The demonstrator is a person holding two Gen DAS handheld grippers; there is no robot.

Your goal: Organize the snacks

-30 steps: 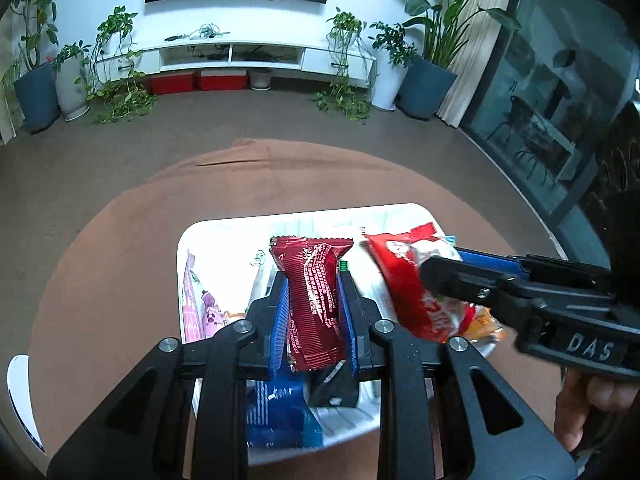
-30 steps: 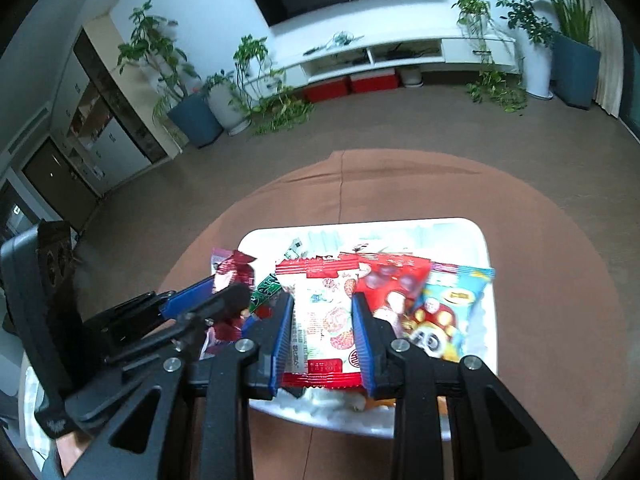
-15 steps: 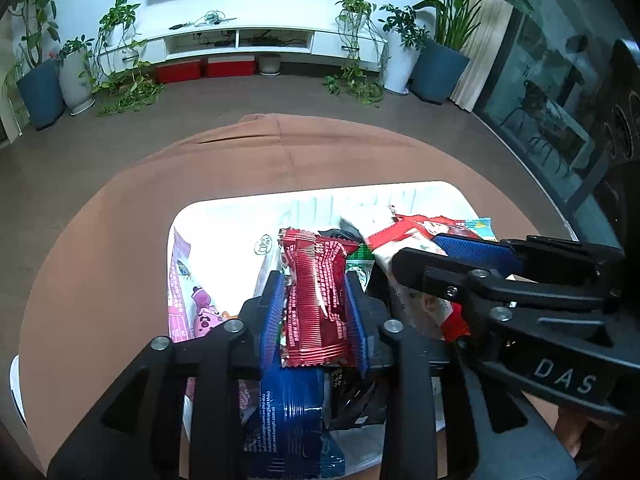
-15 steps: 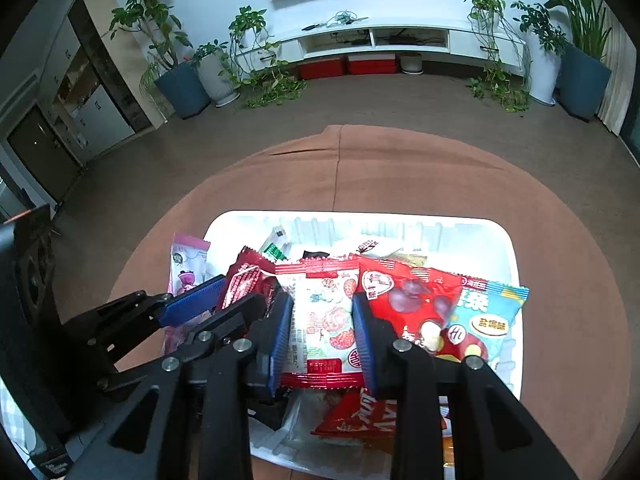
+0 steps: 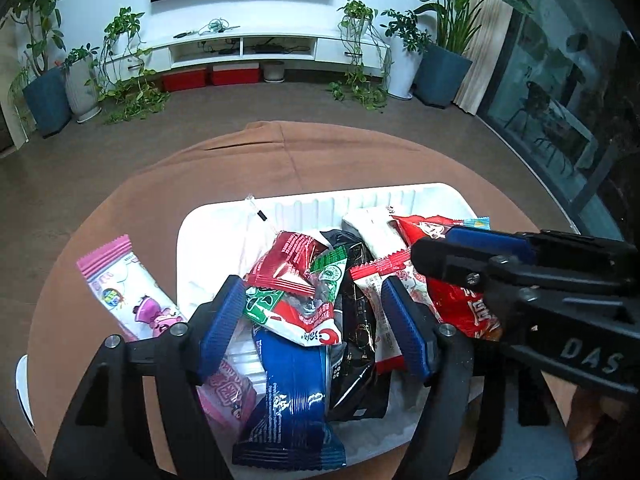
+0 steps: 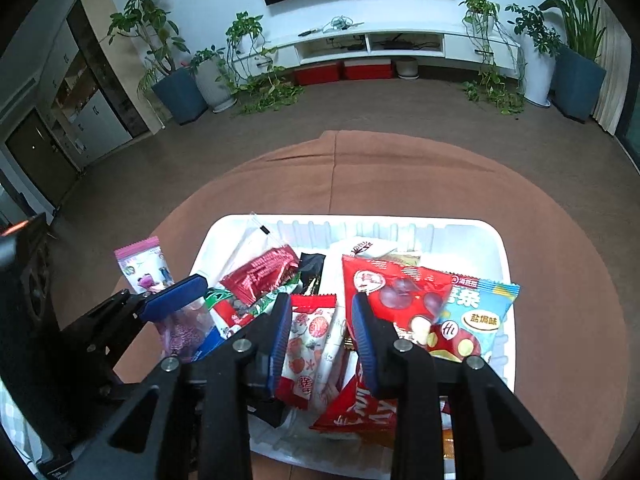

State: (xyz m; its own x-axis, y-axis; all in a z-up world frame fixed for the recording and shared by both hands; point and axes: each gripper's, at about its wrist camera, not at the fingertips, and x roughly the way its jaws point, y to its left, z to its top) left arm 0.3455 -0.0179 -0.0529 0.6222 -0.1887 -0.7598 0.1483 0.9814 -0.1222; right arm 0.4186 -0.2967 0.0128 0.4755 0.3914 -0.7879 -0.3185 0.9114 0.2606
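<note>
Now the left claw (image 5: 314, 320) hangs over the near left part of the white tray (image 5: 400, 200), and its jaws are opening, with nothing pressed between the blue pads. Just beyond its tips lies the dark red packet (image 5: 286, 266), loose on the pile of snacks, its long axis running slantwise toward the far right corner of the tray. The right claw (image 6: 322, 336) is closed on the white packet with red strawberries (image 6: 310, 344); this packet's long axis lies along the fingers, pointing to the far edge of the tray. Both claws point steeply down and forward into the tray, side by side, the right one reaching across from the right edge. A pink packet (image 5: 128, 292) lies over the left edge of the tray, half on the brown surface (image 5: 340, 152). In my judgement the right hand is the one ready to move, because it alone holds a snack; the left hand has to choose another packet.
</note>
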